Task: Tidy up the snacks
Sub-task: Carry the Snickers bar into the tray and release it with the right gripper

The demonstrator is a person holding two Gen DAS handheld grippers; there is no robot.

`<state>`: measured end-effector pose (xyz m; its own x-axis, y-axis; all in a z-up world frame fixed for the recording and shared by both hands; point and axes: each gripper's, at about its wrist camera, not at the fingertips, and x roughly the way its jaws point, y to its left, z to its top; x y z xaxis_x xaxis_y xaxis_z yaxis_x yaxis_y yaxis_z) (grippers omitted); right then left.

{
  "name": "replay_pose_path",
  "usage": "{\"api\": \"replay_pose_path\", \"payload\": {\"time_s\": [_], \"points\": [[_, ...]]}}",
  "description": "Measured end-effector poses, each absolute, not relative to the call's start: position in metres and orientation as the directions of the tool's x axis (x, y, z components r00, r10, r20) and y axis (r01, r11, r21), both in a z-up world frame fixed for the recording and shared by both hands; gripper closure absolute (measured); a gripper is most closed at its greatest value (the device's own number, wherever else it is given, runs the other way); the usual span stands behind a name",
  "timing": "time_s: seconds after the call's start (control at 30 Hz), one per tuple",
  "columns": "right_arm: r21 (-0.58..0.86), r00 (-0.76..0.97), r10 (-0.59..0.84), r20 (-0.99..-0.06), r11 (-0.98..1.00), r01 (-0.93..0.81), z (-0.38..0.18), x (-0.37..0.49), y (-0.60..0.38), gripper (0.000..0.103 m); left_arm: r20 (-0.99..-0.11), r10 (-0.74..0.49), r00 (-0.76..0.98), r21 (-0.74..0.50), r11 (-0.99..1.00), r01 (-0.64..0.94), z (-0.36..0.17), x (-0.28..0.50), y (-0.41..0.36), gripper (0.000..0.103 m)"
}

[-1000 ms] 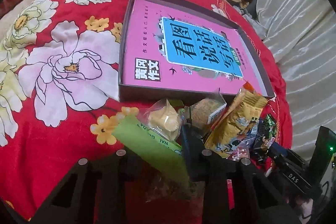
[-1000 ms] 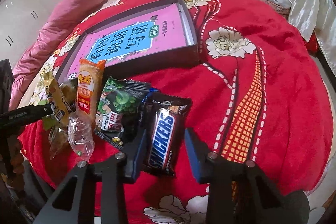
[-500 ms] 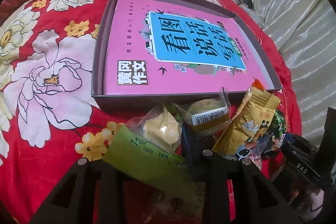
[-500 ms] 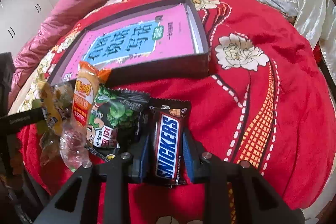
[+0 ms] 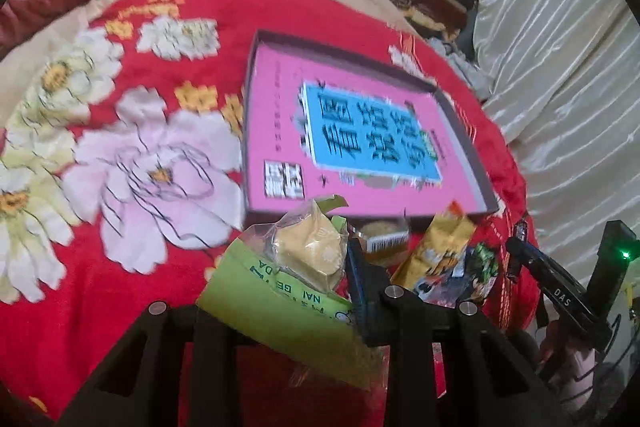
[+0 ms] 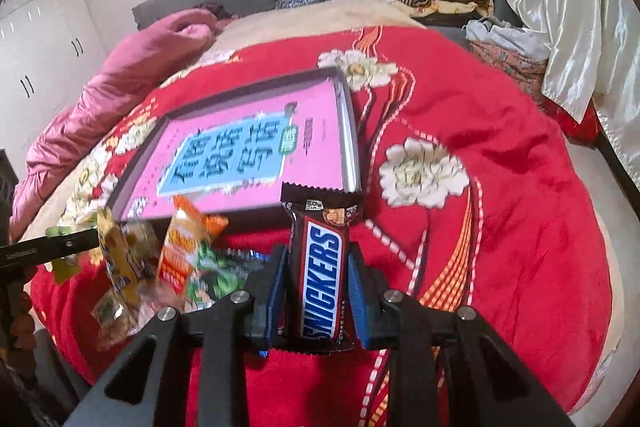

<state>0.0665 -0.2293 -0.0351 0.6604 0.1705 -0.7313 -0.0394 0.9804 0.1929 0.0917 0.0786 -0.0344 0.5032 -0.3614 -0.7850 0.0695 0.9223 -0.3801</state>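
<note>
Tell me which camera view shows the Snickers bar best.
The right wrist view: the Snickers bar fills the centre, logo readable, clamped in the right gripper. The left wrist view does not clearly show it.

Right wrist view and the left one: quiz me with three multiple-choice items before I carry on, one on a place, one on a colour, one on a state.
1. Where does the shallow box lie?
A. on the red floral blanket
B. on the folded clothes
C. on the floor

2. What colour is the book cover inside the box?
A. green
B. pink with a blue panel
C. white

3. What is the right hand-held gripper doing?
A. hanging open
B. shut on nothing
C. shut on the Snickers bar

Answers: 1 A, the red floral blanket shows all round the box. 2 B, pink surrounds a blue title panel. 3 C, both blue pads press the sides of the Snickers bar.
</note>
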Motion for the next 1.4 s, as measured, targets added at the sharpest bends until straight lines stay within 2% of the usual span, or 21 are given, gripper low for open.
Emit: {"api": "replay_pose_path", "payload": {"time_s": [0.3,0.63,1.03,1.4], "points": [[0.220,0.708,0.201,-0.677,0.973,-0.065,-0.011,0.089,-0.229,0.074,-0.759,-0.327,0.563,-0.363,0.930,0.050,-0.009,0.110,0.085,0.070],[0.225,0.733,0.210,-0.646,0.971,-0.080,-0.003,0.132,-0.220,0.074,-0.772,-0.293,0.564,-0.334,0.942,0.031,-0.018,0.145,0.070,0.070],[0.214,0.669,0.202,-0.715,0.975,-0.066,-0.040,0.164,-0.210,0.074,-0.820,-0.207,0.534,-0.220,0.975,0.040,-0.044,0.172,0.042,0.070],[0.204,0.620,0.198,-0.759,0.977,-0.061,-0.061,0.163,-0.208,0.074,-0.842,-0.214,0.495,-0.215,0.975,0.056,-0.058,0.171,0.034,0.070]]}}
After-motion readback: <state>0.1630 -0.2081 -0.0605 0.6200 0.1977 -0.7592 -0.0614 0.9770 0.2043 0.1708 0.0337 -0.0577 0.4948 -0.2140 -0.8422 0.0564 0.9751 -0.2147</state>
